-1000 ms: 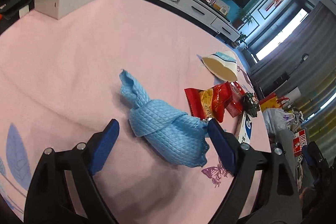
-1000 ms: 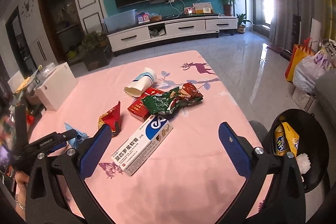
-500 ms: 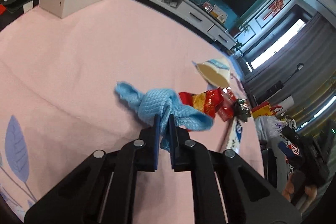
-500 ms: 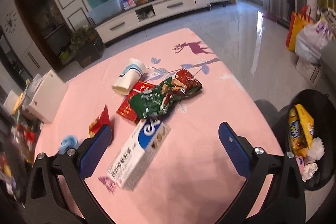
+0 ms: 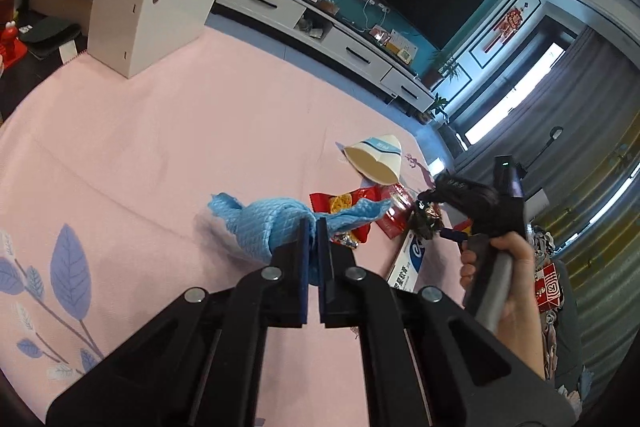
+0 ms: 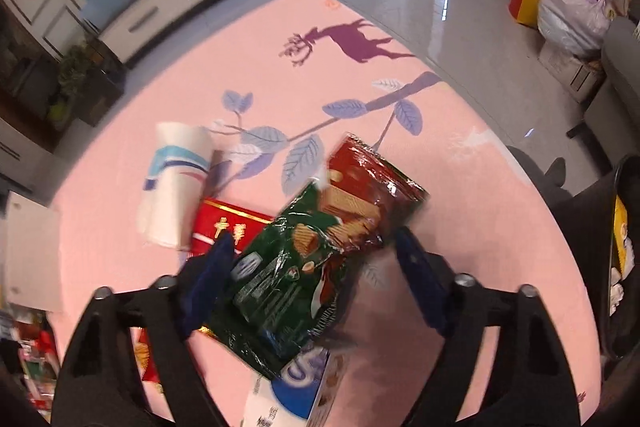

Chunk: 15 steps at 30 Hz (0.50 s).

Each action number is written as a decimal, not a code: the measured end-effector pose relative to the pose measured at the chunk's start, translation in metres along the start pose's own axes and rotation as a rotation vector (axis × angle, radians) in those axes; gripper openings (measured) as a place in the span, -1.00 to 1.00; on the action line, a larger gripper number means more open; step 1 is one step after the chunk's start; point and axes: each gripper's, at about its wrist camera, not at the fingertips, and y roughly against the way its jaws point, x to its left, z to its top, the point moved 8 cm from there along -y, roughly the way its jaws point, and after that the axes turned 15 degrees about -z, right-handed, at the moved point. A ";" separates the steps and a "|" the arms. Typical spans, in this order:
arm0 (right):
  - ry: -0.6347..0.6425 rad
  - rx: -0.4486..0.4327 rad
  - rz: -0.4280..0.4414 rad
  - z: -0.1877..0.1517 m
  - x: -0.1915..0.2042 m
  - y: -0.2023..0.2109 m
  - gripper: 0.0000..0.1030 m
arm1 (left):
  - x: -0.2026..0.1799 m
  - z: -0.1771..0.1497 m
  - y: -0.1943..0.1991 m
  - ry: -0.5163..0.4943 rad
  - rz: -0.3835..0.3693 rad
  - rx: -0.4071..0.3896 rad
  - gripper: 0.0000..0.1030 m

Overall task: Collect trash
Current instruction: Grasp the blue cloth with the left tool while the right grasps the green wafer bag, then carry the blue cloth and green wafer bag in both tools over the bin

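We see our left gripper [image 5: 313,247] pinching the blue cloth [image 5: 266,227] above the pink tablecloth [image 5: 200,131]. Beyond lie a paper cup [image 5: 378,163], red wrappers [image 5: 344,205] and a toothpaste box [image 5: 410,259], beside our right hand [image 5: 508,267].

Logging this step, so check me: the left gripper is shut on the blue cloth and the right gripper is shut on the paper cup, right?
Not quite. The left gripper is shut on the blue cloth, but the right gripper straddles the green snack bag, its jaws just closing and not yet pressing. The paper cup lies untouched, as the right wrist view shows.
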 end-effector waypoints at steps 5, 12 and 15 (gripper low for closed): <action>-0.001 0.004 0.002 -0.003 -0.008 -0.005 -0.39 | -0.009 0.001 0.013 0.001 -0.028 -0.015 -0.92; 0.044 -0.119 0.018 -0.007 -0.038 0.033 -0.47 | -0.024 0.000 0.024 -0.013 -0.077 -0.021 -0.92; 0.037 -0.188 0.065 -0.014 -0.063 0.064 -0.47 | -0.034 -0.001 0.028 -0.026 -0.099 -0.021 -0.92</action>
